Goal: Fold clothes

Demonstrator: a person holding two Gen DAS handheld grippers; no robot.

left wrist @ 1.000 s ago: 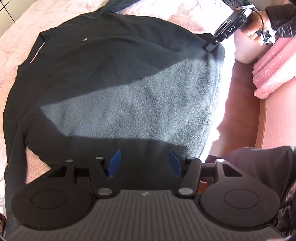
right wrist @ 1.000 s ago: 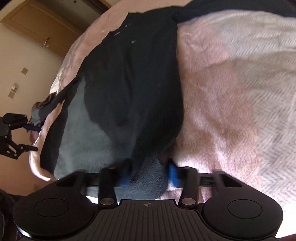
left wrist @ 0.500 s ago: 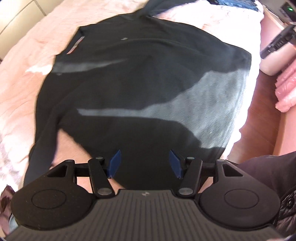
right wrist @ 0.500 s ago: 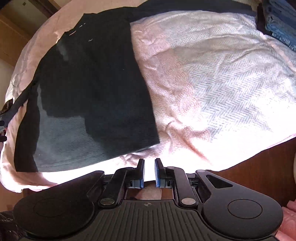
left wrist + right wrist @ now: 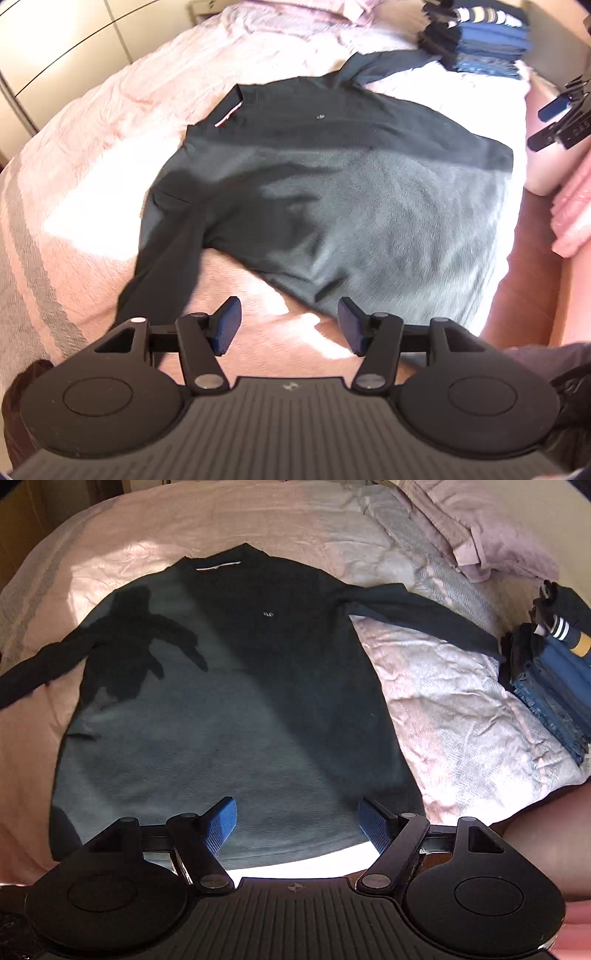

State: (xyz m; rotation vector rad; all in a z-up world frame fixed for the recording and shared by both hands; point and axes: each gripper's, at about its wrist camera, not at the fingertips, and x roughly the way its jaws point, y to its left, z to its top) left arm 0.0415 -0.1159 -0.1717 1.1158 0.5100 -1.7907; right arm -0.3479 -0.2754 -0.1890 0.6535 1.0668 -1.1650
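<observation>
A dark long-sleeved sweater (image 5: 351,192) lies spread flat, front up, on the pink bed (image 5: 92,155). It also shows in the right wrist view (image 5: 236,709), with both sleeves out to the sides. My left gripper (image 5: 290,325) is open and empty, held above the bed near the sweater's left hem corner and sleeve (image 5: 166,266). My right gripper (image 5: 297,825) is open and empty above the sweater's bottom hem; it shows at the right edge of the left wrist view (image 5: 557,118).
A stack of folded dark and blue clothes (image 5: 554,672) sits on the bed's right side, touching the sweater's right sleeve end (image 5: 443,620); it also shows in the left wrist view (image 5: 476,37). Pink pillows (image 5: 480,535) lie at the head. Wooden floor (image 5: 524,258) runs beside the bed.
My right gripper let go of the sweater's hem corner, closed briefly, then opened and swung to face the hem. Both grippers have drawn back, showing the whole sweater.
</observation>
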